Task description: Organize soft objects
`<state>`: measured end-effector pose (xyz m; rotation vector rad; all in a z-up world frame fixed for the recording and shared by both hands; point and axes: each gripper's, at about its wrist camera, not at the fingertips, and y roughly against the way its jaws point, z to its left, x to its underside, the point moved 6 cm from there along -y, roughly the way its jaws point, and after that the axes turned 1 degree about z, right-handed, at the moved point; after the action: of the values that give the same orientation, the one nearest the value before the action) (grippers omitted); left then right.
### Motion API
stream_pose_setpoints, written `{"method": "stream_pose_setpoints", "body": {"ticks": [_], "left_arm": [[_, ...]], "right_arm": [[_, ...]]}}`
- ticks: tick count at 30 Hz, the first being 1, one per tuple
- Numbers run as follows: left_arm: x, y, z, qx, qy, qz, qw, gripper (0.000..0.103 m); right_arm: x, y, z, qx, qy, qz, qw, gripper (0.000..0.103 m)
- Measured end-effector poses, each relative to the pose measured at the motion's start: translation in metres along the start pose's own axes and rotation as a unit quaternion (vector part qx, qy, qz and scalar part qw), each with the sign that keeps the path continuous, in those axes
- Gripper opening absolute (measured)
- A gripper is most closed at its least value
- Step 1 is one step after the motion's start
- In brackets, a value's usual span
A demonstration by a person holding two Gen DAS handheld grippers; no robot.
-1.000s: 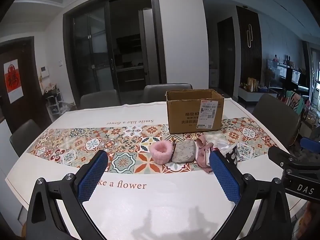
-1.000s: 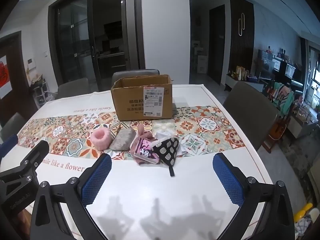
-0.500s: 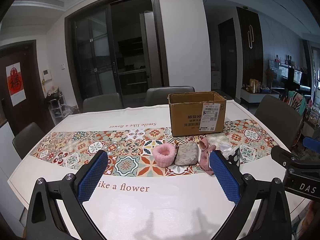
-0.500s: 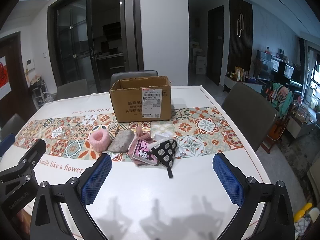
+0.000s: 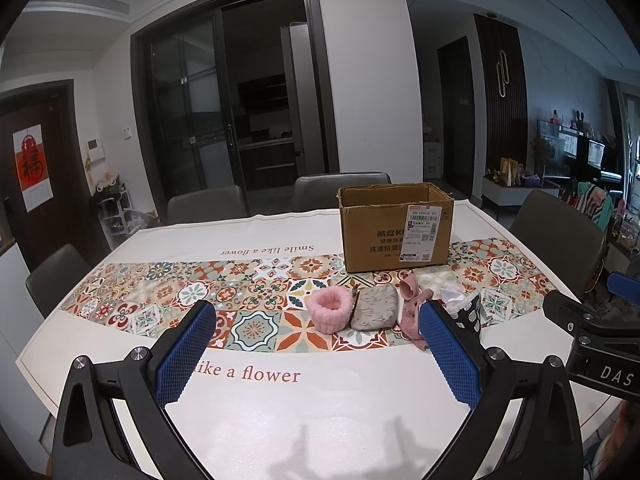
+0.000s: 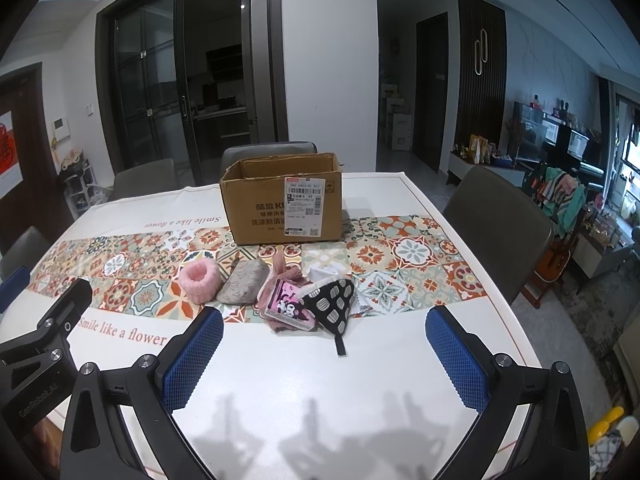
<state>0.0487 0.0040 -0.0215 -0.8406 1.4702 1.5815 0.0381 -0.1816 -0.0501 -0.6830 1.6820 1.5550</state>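
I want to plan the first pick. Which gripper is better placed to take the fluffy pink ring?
Probably the left gripper. It is open, and the pink ring lies between its fingers in its view. From the right gripper the ring sits off to the left.

Dim, bluish indoor light; soft shadows fall at six o'clock on the white patterned tablecloth (image 6: 360, 380). Both fisheye views bend straight lines, with black vignetting in the corners. Focus is sharp throughout.
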Motion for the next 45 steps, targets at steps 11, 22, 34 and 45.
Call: {"method": "stream_pose_setpoints", "body": {"ticks": [11, 22, 34, 45], "left_arm": [[0.0001, 0.0002, 0.0006, 0.002, 0.0, -0.001, 1.0, 0.103], [0.0002, -0.0002, 0.0011, 0.002, 0.0, -0.001, 1.0, 0.103], [0.0, -0.003, 0.0042, -0.001, 0.0, 0.0, 1.0, 0.103], [0.0006, -0.0064, 0.0041, 0.0, 0.0, 0.001, 1.0, 0.103]], "right_arm": [[-0.0033, 0.0014, -0.0046, 0.003, -0.001, -0.001, 1.0, 0.103], [-0.005, 0.0017, -0.0064, 0.004, -0.001, -0.001, 1.0, 0.103], [-0.0052, 0.0016, -0.0056, 0.003, 0.001, -0.001, 1.0, 0.103], [-0.0051, -0.0045, -0.0052, 0.002, 0.003, 0.002, 1.0, 0.103]]}}
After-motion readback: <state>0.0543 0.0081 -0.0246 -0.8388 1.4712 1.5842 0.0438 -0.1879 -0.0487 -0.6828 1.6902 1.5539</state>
